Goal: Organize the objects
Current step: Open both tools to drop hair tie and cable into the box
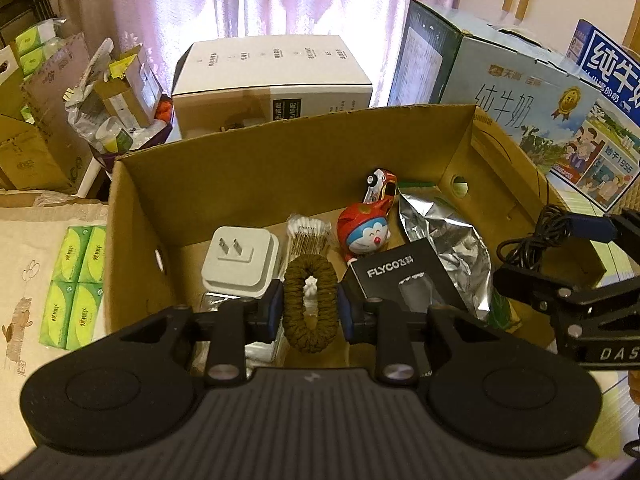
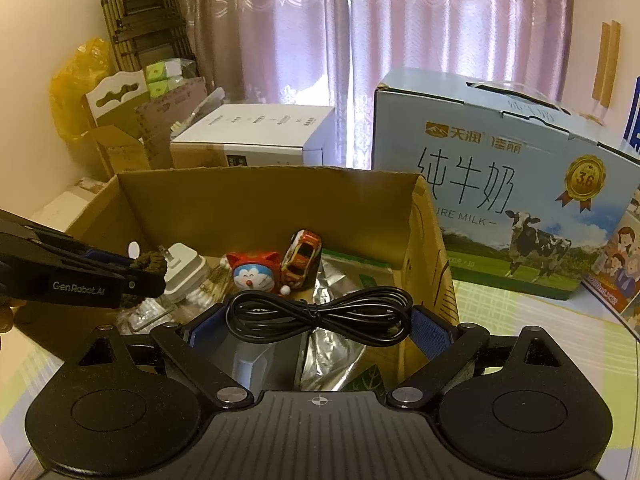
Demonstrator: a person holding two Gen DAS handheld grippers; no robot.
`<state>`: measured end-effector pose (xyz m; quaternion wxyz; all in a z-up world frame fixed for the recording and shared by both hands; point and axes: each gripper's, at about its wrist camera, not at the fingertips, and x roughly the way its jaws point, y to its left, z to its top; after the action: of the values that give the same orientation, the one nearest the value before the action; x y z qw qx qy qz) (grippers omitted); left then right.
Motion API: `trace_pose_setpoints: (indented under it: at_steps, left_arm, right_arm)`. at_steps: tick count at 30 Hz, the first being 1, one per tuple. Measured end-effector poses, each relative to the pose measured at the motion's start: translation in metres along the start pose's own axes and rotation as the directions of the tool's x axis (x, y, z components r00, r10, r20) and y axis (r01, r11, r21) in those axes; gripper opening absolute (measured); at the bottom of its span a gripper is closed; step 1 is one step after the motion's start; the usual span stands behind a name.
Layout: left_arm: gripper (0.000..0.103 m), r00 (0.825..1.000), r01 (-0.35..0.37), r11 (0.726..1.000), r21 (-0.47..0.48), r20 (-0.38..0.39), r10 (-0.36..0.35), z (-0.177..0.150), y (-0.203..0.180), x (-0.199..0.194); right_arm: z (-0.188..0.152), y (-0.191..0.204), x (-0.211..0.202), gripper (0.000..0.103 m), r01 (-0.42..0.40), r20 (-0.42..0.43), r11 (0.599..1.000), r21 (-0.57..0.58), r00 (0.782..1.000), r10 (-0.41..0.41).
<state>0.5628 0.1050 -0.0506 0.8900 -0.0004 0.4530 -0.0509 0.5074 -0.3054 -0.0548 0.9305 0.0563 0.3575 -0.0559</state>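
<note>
While both tools are held above the open cardboard box (image 1: 168,184), a brown scrunchie (image 1: 309,307) is pinched between the blue pads of the left tool (image 1: 309,312), over the near part of the box. A bundled black cable (image 2: 320,314) is clamped by the widely spread right tool (image 2: 320,326), its loops spanning the gap from pad to pad, over the box's near right corner. Inside the box, a white plug adapter (image 1: 240,260), a pack of cotton swabs (image 1: 308,236), a red cat figure (image 1: 362,232), a toy car (image 1: 381,186), a black FLYCO carton (image 1: 404,280) and a silver foil bag (image 1: 452,240) are seen. A milk carton (image 2: 500,184) is seen just right of the box.
</note>
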Motion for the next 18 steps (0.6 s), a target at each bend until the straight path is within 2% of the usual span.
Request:
trace_pose_setpoints:
  at_steps: [4, 7, 10, 14, 18]
  left_arm:
    - [0.031, 1.000, 0.000, 1.000, 0.002, 0.003, 0.000, 0.005, -0.002, 0.007]
    - [0.042, 1.000, 0.003, 1.000, -0.002, 0.001, -0.003, 0.006, -0.002, 0.011]
    - [0.058, 1.000, -0.001, 1.000, -0.004, 0.001, 0.001, 0.006, 0.000, 0.013]
    - [0.063, 1.000, -0.009, 1.000, -0.007, -0.001, 0.009, 0.005, 0.004, 0.014]
    - [0.072, 1.000, -0.020, 1.000, -0.009, -0.001, 0.020, 0.004, 0.007, 0.013]
  right_arm:
    - [0.003, -0.001, 0.004, 0.092, 0.009, 0.006, 1.000, -0.016, 1.000, -0.009]
    - [0.005, -0.002, 0.006, 0.092, 0.018, 0.015, 1.000, -0.024, 1.000, -0.018]
    - [0.008, -0.004, 0.008, 0.092, 0.015, 0.017, 0.999, -0.028, 1.000, -0.015]
    - [0.008, -0.003, 0.011, 0.092, 0.027, 0.017, 0.997, -0.071, 1.000, -0.026]
    - [0.006, -0.002, 0.014, 0.093, 0.046, 0.013, 0.991, -0.126, 0.999, -0.045]
